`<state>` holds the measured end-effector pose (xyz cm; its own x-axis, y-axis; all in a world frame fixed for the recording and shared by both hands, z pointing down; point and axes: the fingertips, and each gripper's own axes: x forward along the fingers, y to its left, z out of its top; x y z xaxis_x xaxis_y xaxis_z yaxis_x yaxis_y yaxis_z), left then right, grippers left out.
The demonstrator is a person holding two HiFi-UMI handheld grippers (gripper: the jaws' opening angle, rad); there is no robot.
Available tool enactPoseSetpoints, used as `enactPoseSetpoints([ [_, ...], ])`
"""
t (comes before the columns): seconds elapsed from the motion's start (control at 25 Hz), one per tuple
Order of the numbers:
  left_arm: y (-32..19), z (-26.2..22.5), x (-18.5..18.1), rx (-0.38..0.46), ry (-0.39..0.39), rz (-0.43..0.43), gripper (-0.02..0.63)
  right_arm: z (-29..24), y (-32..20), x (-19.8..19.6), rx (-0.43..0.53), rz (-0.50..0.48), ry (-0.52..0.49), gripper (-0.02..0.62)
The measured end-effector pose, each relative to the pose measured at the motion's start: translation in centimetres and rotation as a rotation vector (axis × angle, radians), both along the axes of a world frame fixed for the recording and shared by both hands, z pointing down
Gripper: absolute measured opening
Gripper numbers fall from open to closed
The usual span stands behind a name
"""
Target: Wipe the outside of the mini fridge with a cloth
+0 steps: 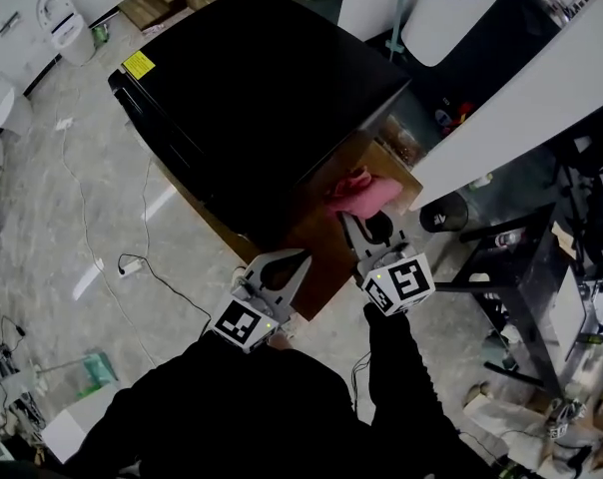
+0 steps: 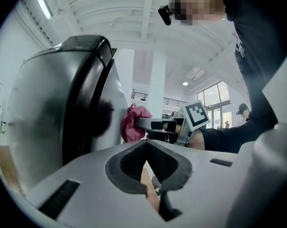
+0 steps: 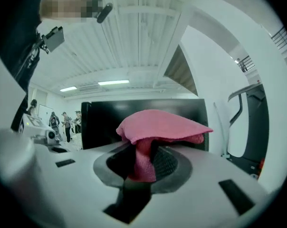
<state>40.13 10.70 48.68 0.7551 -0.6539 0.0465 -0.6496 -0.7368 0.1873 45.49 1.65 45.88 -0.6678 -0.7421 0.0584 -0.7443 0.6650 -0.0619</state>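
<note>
One thin fold of cloth point(image 1: 353, 190) clamped in the right gripper point(image 1: 366, 230) could slip against the mini fridge's point(image 1: 252, 88) near side; the left gripper point(image 1: 287, 267) idles, jaws together.

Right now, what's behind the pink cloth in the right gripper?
The mini fridge: its black surface stands right behind the pink cloth clamped in the right gripper. The patch behind the cloth is covered, so contact cannot be confirmed.

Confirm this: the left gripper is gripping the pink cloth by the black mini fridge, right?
Not quite: the right gripper is gripping the pink cloth by the black mini fridge. The right gripper view shows it pinched in the jaws; the left gripper is shut, empty.
</note>
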Motion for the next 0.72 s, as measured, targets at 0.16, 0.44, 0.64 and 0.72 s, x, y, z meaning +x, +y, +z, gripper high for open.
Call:
enactPoseSetpoints([
  [0.16,0.6,-1.5,-1.1,0.029,-0.006,-0.03,0.003,-4.0,2.0,-3.4,0.067,-0.089,-0.044,0.094],
  [0.44,0.6,-1.6,-3.4,0.052,0.006,-0.074,0.003,-4.1,2.7,-7.1,0.108,-0.175,-0.061,0.092],
  [0.64,0.4,-0.2,-3.9,0.062,0.001,-0.066,0.003,-1.8,2.1,-7.5,0.122,-0.19,-0.079,0.092],
  [0.72,0.1,0.8,-3.8,0.055,-0.004,-0.065,0.003,0.0,2.0,-7.7,0.117,-0.186,-0.057,0.092],
])
